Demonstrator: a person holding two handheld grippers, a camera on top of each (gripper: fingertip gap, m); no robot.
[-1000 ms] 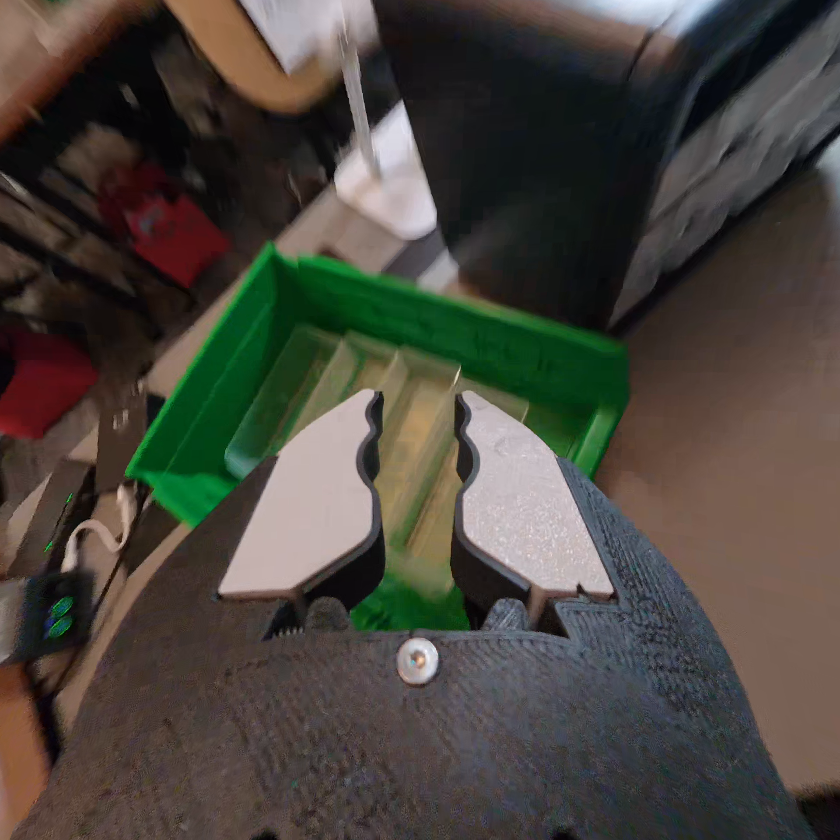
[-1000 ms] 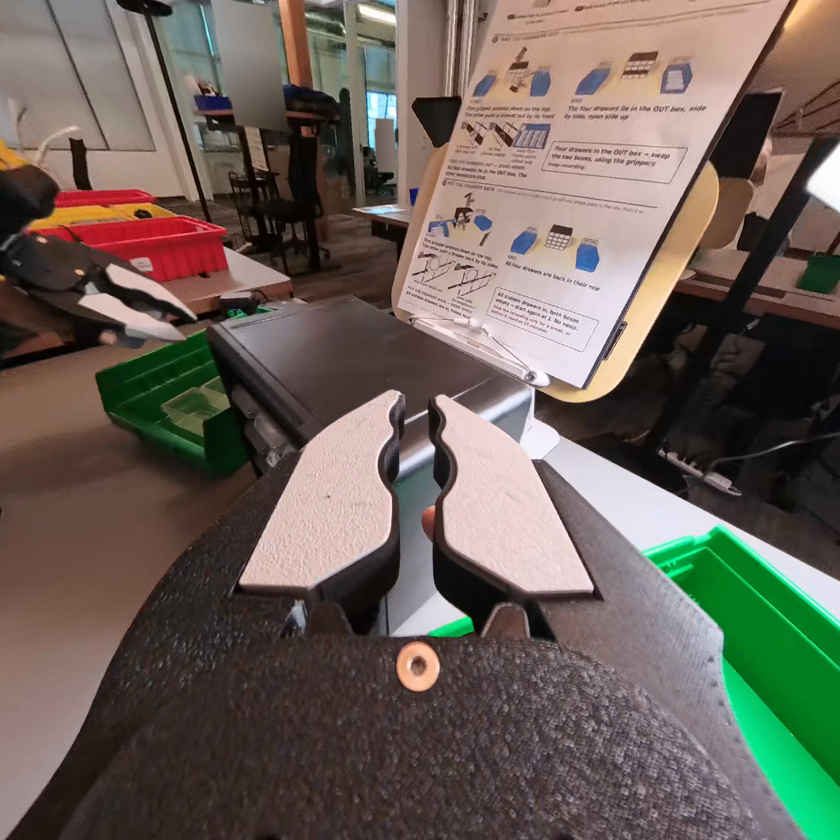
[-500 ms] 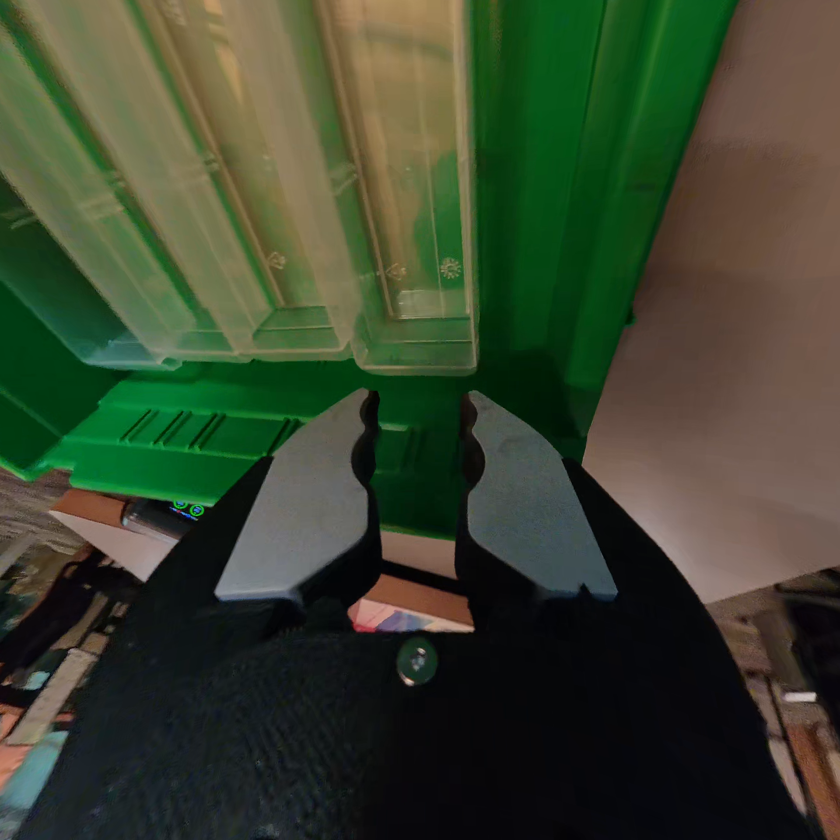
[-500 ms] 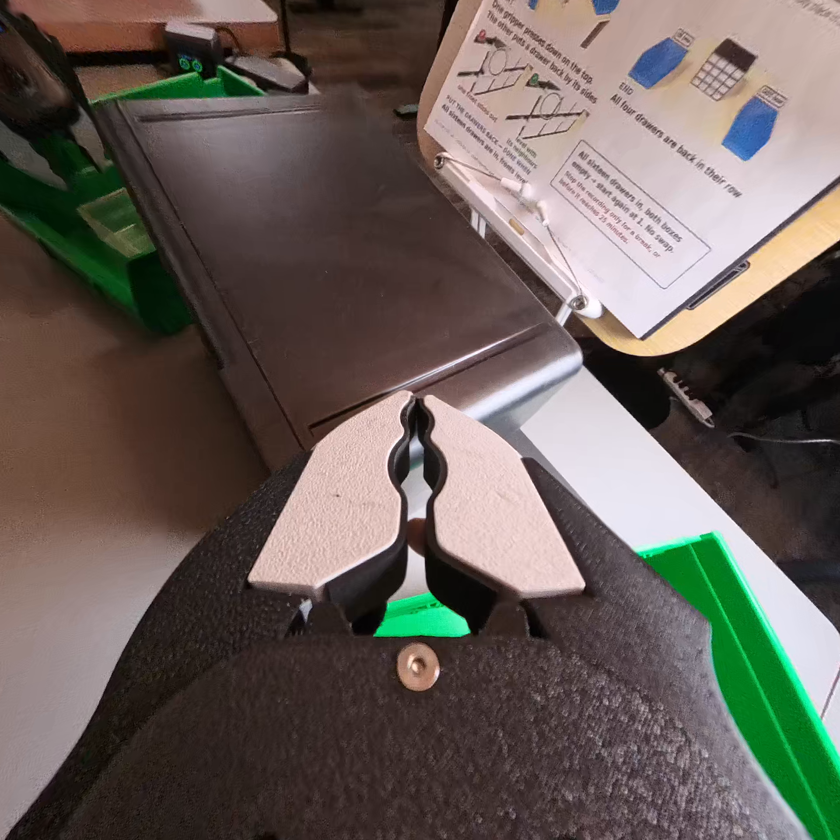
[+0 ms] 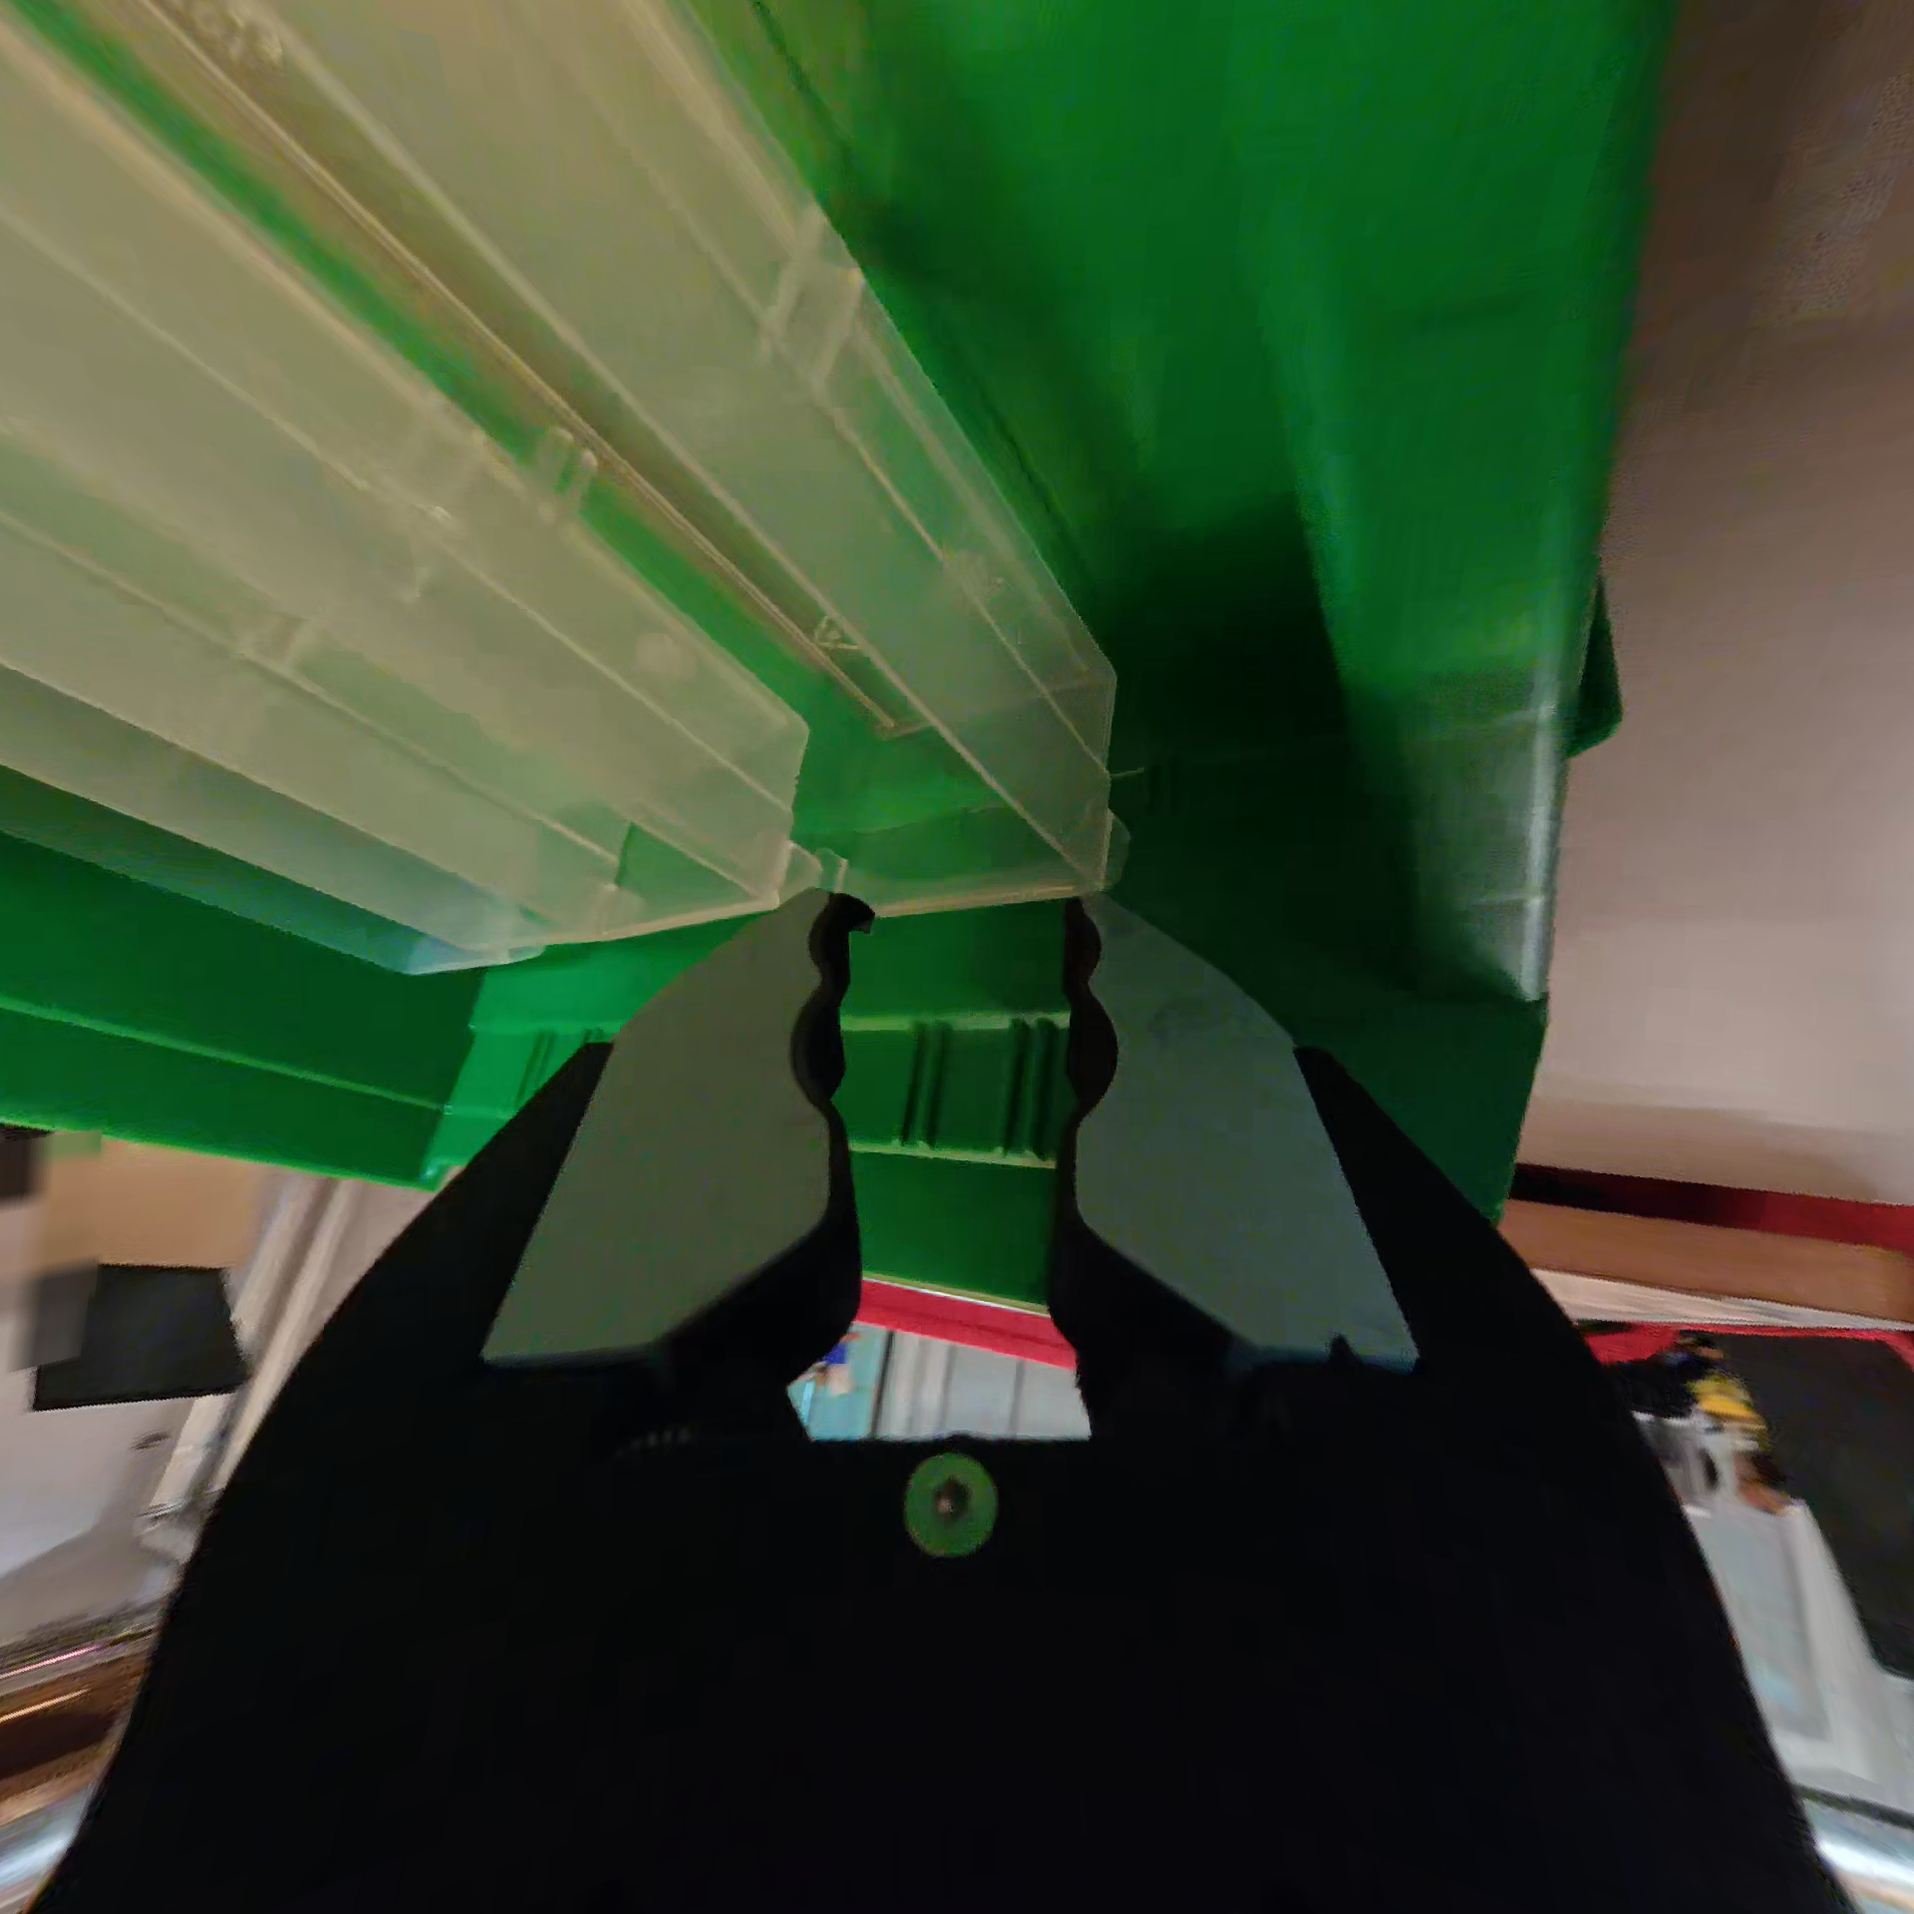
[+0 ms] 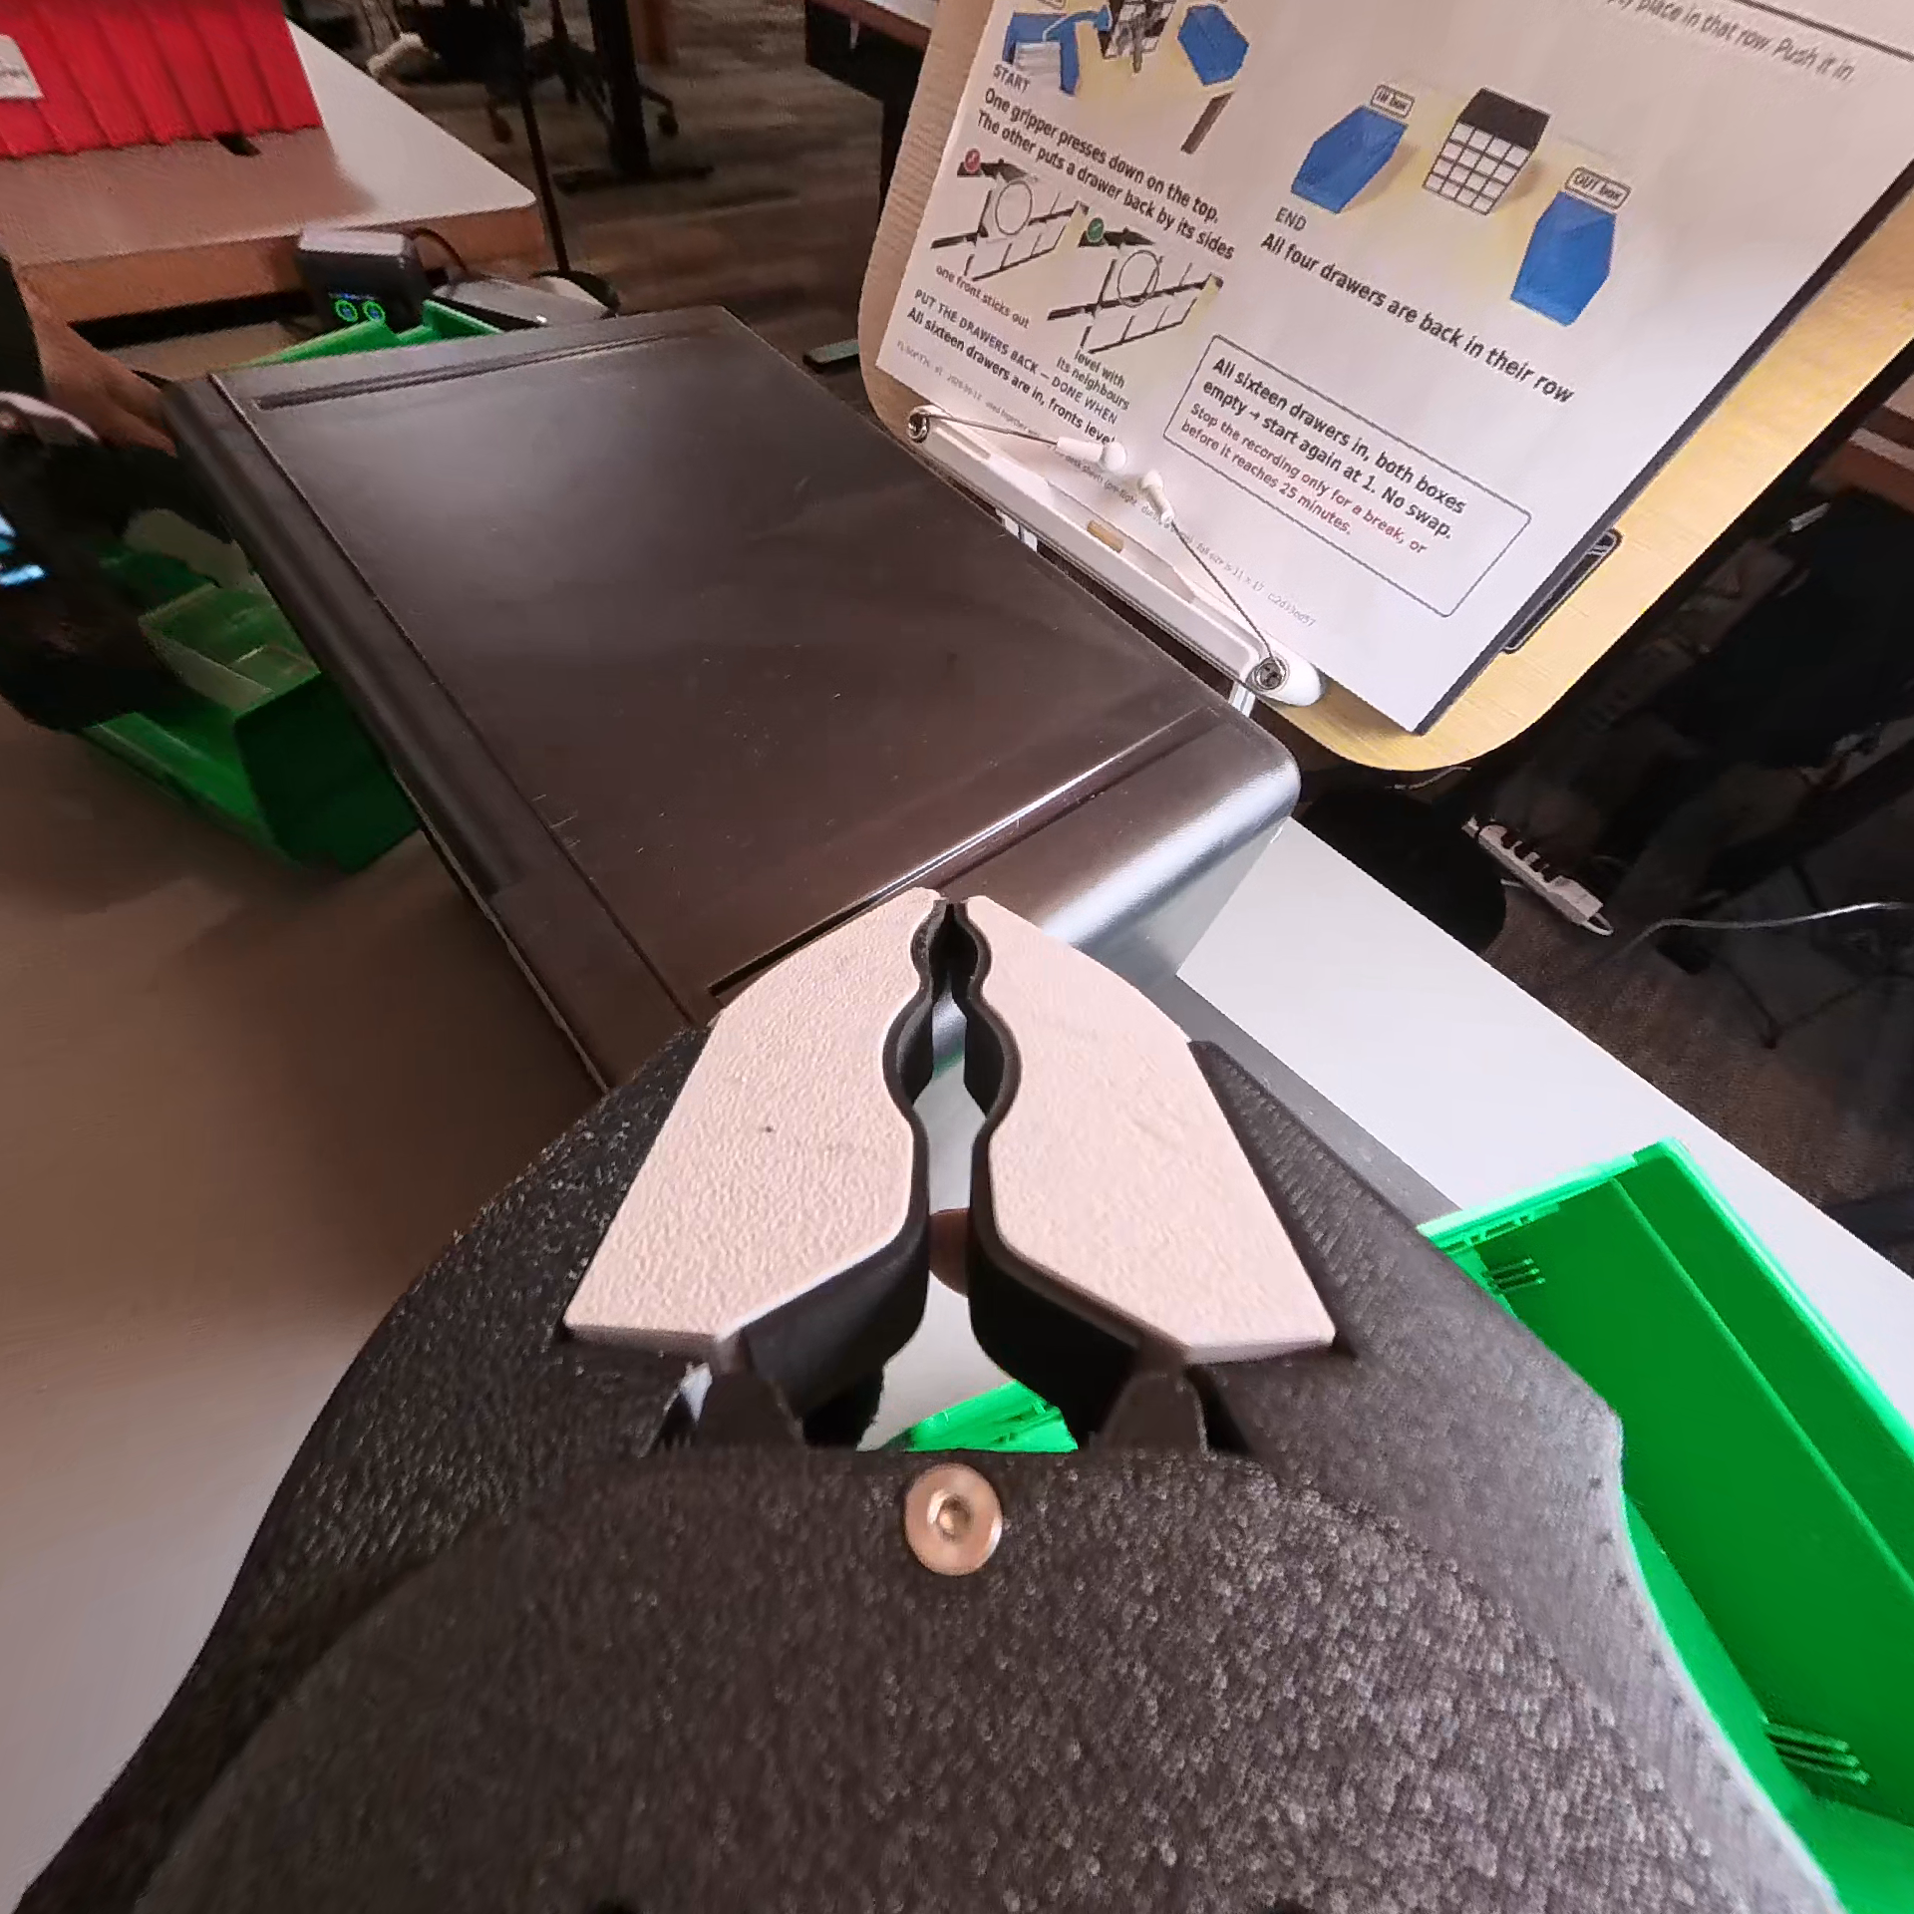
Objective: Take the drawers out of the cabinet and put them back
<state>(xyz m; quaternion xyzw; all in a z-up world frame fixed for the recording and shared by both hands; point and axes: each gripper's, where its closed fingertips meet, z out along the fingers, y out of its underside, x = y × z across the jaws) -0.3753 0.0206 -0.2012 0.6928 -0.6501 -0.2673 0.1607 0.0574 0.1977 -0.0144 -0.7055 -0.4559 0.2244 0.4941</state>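
Several clear plastic drawers [image 5: 435,497] lie side by side in a green bin [image 5: 1346,435]. My left gripper [image 5: 958,911] is open, its fingertips on either side of the near end of the rightmost drawer [image 5: 974,829]; whether they touch it I cannot tell. My right gripper [image 6: 948,917] is shut and empty, at the near corner of the dark cabinet's top [image 6: 725,621]. The left gripper [image 6: 73,580] also shows far left in the right wrist view, over the green bin [image 6: 280,756] with drawers.
A second green bin [image 6: 1709,1398] stands at the right on the table [image 6: 207,1088]. An instruction sheet on a wooden board [image 6: 1398,259] leans behind the cabinet. A red bin [image 6: 145,73] stands on another table at the back left.
My left gripper swung down into the green bin and closed in on the rightmost drawer's end. My right gripper shut and came down to the cabinet's top near corner.
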